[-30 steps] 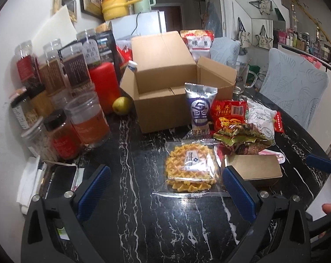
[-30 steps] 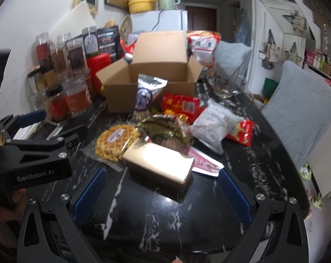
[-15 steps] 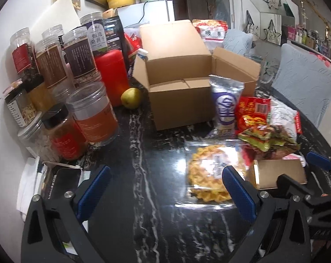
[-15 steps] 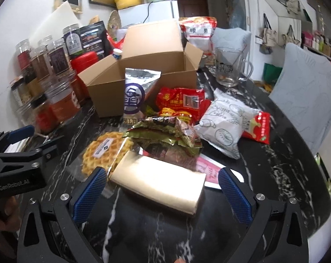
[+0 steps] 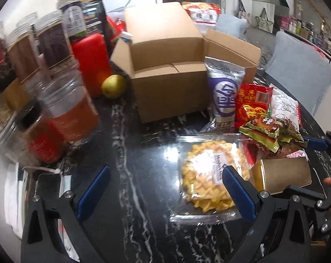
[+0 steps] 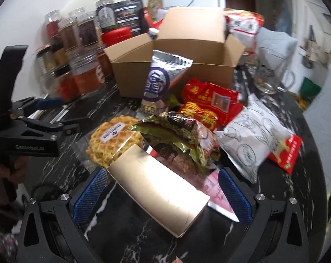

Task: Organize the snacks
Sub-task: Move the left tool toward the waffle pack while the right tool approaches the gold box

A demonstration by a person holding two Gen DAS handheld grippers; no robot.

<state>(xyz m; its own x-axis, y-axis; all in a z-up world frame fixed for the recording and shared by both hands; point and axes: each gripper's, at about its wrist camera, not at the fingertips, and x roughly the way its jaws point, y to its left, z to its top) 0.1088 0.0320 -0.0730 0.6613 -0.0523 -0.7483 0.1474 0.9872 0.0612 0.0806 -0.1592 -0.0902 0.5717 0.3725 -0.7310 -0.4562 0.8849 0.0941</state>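
Your right gripper (image 6: 161, 195) stands wide open around the gold box (image 6: 159, 191), low in the frame's centre; the box's long axis runs from upper left to lower right. Above it lie the green-gold wrapper pack (image 6: 178, 135) and, to its left, the bagged waffles (image 6: 113, 138). Your left gripper (image 5: 165, 190), also open, holds nothing; its housing reads "GenRobot.AI". The cardboard box (image 6: 176, 65) stands open behind.

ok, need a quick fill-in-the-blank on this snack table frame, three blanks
1. The brown cardboard box stands with its flaps ____.
2. The right gripper straddles the flat ____ carton, jaws open.
3. The round waffle biscuits sit in a ____ plastic wrapper, near the open left gripper.

Answers: open; gold; clear
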